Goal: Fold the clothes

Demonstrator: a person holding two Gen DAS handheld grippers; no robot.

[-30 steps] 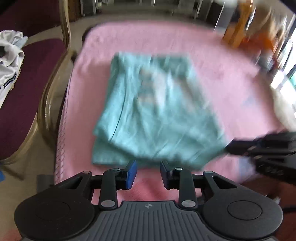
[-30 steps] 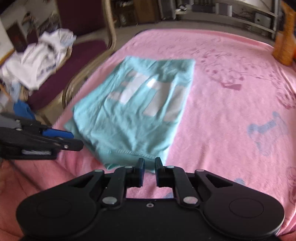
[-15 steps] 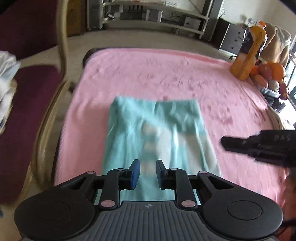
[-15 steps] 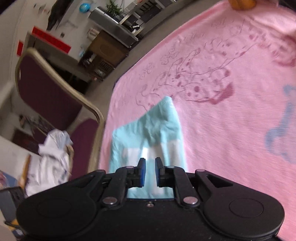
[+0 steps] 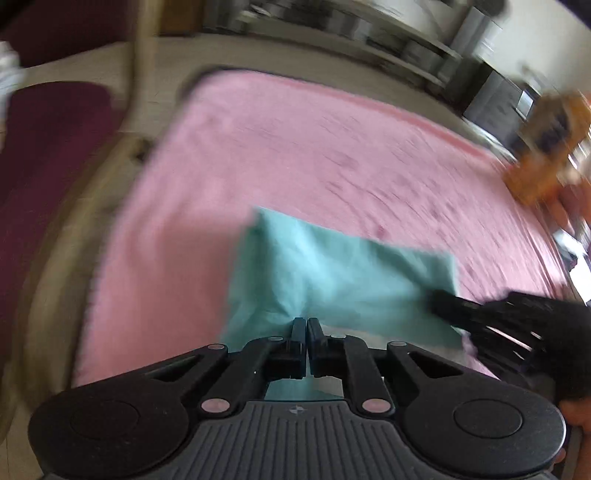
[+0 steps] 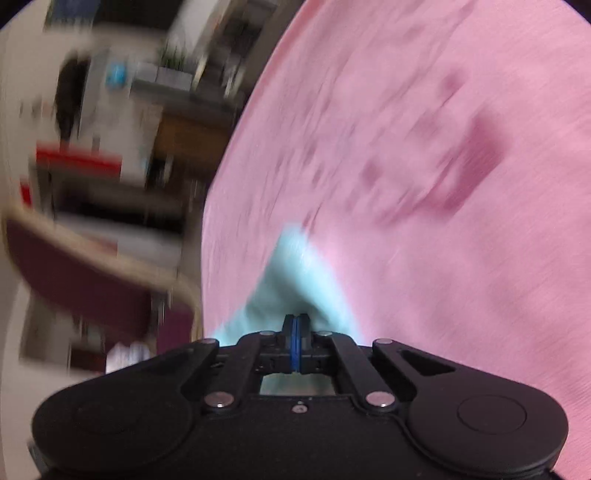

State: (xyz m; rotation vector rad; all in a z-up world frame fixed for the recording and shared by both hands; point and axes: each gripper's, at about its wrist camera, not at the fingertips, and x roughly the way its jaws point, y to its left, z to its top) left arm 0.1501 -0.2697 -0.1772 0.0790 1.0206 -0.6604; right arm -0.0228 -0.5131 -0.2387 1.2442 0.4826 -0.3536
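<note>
A teal shirt (image 5: 332,273) lies folded on the pink blanket (image 5: 295,147) that covers the table. My left gripper (image 5: 306,326) is shut on the shirt's near edge, and the cloth rises in a ridge from its tips. In the left wrist view my right gripper (image 5: 439,301) comes in from the right and meets the shirt's right near corner. In the right wrist view the right gripper (image 6: 296,321) is shut on the teal shirt (image 6: 295,273), which peaks up ahead of its fingers. Both views are blurred.
A chair with a dark red seat (image 5: 48,147) and gilt frame stands left of the table; its back (image 6: 74,273) also shows in the right wrist view. An orange bottle (image 5: 543,147) sits at the blanket's far right. Shelves (image 5: 332,33) line the far wall.
Both grippers have closed on the shirt's near edge and lifted it forward, so less of the shirt shows. A second ago they hovered open in front of it.
</note>
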